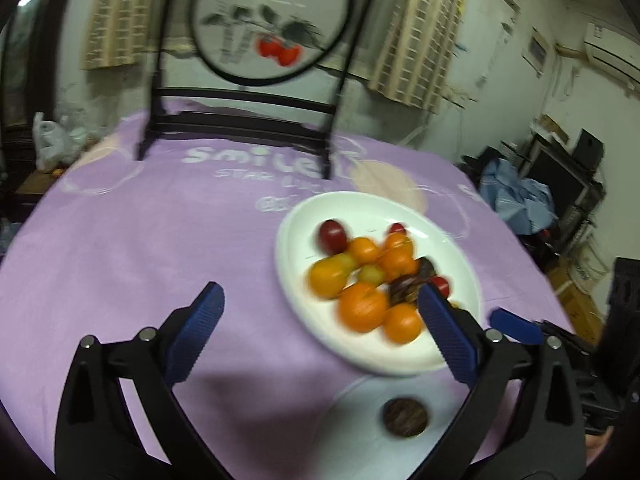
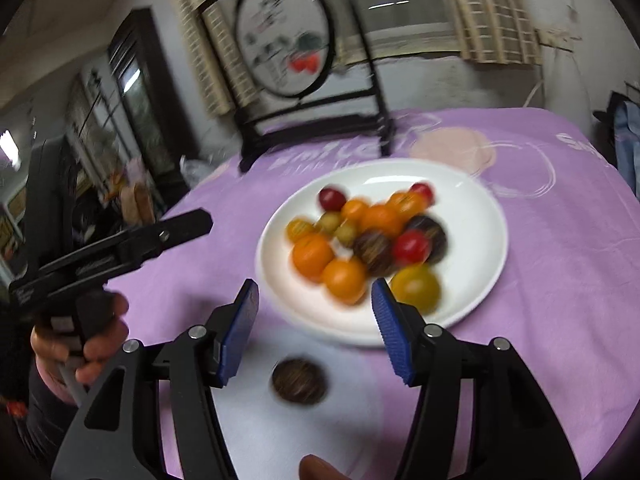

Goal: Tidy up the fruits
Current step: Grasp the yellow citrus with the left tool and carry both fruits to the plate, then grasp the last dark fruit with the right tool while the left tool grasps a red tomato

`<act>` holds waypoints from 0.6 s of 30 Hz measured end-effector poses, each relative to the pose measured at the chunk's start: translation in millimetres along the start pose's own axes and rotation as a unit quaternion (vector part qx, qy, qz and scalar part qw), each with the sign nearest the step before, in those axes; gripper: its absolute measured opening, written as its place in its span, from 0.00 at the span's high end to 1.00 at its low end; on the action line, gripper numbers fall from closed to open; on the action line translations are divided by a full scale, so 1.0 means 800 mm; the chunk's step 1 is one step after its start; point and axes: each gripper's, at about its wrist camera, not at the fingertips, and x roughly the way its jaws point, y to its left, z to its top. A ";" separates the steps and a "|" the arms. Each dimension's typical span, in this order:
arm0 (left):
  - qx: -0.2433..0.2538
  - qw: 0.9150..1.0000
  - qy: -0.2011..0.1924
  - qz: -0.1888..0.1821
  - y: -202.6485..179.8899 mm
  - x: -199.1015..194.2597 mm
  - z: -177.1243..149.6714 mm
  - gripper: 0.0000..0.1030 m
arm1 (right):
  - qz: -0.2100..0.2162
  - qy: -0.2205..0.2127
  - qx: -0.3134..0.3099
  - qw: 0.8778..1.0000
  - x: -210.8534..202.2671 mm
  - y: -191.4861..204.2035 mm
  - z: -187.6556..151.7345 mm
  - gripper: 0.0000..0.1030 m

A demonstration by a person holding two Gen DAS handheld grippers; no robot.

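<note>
A white plate [image 1: 460, 264] on the purple cloth holds several fruits: oranges [image 1: 362, 307], red tomatoes [image 1: 332, 235], green-yellow ones and dark brown fruits. The plate also shows in the right wrist view [image 2: 476, 216] with the oranges [image 2: 345, 281]. One dark brown fruit [image 1: 405, 417] lies alone on the cloth in front of the plate, also in the right wrist view [image 2: 299, 380]. My left gripper [image 1: 320, 304] is open and empty, left of the plate's near edge. My right gripper [image 2: 314, 300] is open and empty, above the lone fruit at the plate's near rim.
A round painted screen on a black stand [image 1: 272, 20] stands at the table's far side. The purple tablecloth [image 1: 140, 248] covers a round table. The left gripper shows in a hand in the right wrist view [image 2: 120, 248]. Clutter lies beyond the right edge [image 1: 516, 196].
</note>
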 end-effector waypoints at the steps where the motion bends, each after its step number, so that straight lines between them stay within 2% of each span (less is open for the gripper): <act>1: 0.000 1.000 -0.001 0.019 0.004 -0.005 -0.008 0.04 | -0.001 0.009 -0.010 1.000 0.002 0.008 -0.005 0.42; 4: 0.002 0.997 0.000 0.080 0.021 -0.014 -0.032 0.04 | 0.000 0.051 -0.041 0.998 0.015 0.032 -0.023 0.42; 7: 0.004 0.993 0.003 0.115 0.032 -0.022 -0.043 0.04 | 0.000 0.078 -0.066 0.995 0.029 0.045 -0.035 0.42; 12: -0.038 0.993 0.012 0.107 0.051 -0.029 -0.040 0.04 | -0.024 0.105 -0.084 0.991 0.052 0.045 -0.048 0.42; 18: -0.051 0.994 0.008 0.098 0.056 -0.040 -0.041 0.04 | -0.036 0.112 -0.092 0.989 0.064 0.043 -0.053 0.43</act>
